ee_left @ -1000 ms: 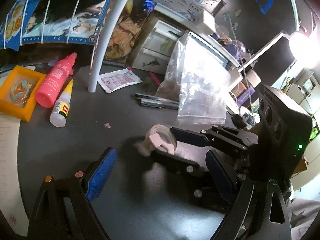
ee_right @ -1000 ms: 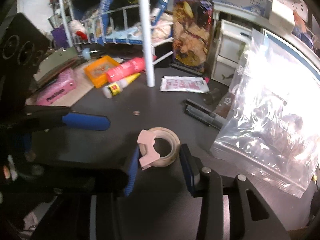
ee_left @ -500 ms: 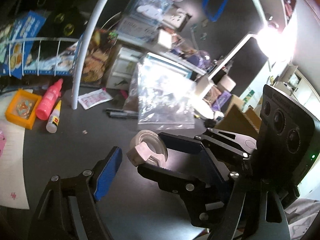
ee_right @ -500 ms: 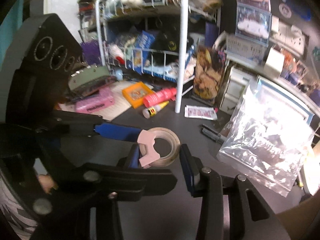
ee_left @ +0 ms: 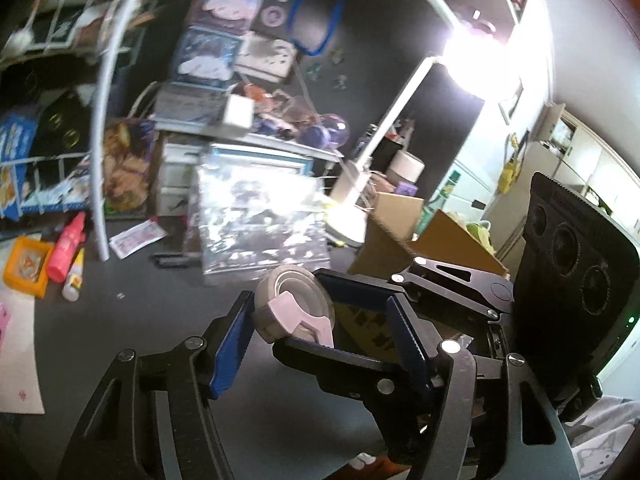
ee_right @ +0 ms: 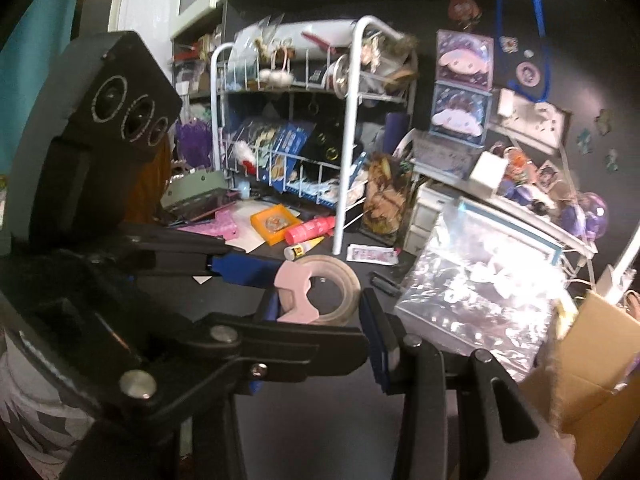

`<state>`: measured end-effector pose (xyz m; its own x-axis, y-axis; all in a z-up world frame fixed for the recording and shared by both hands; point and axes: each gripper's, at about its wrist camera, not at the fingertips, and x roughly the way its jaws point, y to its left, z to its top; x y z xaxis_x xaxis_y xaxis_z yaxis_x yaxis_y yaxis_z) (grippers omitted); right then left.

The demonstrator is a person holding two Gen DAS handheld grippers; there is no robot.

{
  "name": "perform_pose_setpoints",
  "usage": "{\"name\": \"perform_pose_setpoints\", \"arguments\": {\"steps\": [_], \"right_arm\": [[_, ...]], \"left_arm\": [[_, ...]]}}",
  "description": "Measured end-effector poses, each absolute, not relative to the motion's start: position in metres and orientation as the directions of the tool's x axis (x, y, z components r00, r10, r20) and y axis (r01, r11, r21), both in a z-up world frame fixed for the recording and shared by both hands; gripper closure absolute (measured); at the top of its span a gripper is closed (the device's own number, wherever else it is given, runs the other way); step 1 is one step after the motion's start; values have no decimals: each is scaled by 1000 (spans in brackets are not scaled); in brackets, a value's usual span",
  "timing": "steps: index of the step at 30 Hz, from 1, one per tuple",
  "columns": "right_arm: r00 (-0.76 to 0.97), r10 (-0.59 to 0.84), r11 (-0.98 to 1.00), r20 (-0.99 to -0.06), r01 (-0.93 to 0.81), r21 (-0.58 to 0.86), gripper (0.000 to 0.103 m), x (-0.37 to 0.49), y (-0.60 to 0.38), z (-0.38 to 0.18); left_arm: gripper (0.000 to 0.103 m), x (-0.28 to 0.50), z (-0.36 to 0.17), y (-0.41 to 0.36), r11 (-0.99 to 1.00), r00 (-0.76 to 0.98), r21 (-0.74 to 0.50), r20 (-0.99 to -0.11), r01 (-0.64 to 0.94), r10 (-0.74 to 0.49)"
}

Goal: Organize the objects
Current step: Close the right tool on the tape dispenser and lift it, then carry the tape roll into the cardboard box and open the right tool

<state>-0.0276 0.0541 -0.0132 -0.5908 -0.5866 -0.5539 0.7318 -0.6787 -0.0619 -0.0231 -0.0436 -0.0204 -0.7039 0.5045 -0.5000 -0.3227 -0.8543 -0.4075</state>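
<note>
A roll of clear tape with a pink cutter tab (ee_right: pixel 320 292) is clamped between the blue pads of my right gripper (ee_right: pixel 320 300), held up above the dark desk. In the left wrist view the same tape roll (ee_left: pixel 294 306) sits inside my left gripper (ee_left: pixel 320 320), whose blue fingers stand wide apart around the roll and the right gripper's fingers (ee_left: pixel 360 292). The left gripper's body shows at the left of the right wrist view (ee_right: pixel 120 128).
A clear zip bag (ee_right: pixel 480 292) lies on the desk beside black pens (ee_right: pixel 384 282). A pink bottle (ee_left: pixel 66 248), glue bottle (ee_left: pixel 74 278) and orange tray (ee_left: pixel 26 266) lie by the white wire rack (ee_right: pixel 344 140). An open cardboard box (ee_left: pixel 420 240) stands at the right, near a bright desk lamp (ee_left: pixel 472 60).
My right gripper has lifted the tape roll off the desk and raised it high. Both grippers have risen and tilted up, and the cardboard box has come into view.
</note>
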Motion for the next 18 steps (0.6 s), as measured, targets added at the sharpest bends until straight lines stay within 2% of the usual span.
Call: {"name": "perform_pose_setpoints", "arguments": {"steps": [18], "right_arm": [[-720, -499, -800, -482, 597, -63, 65, -20, 179, 12]], "left_arm": [[40, -55, 9, 86, -805, -608, -323, -531, -499, 590]]}}
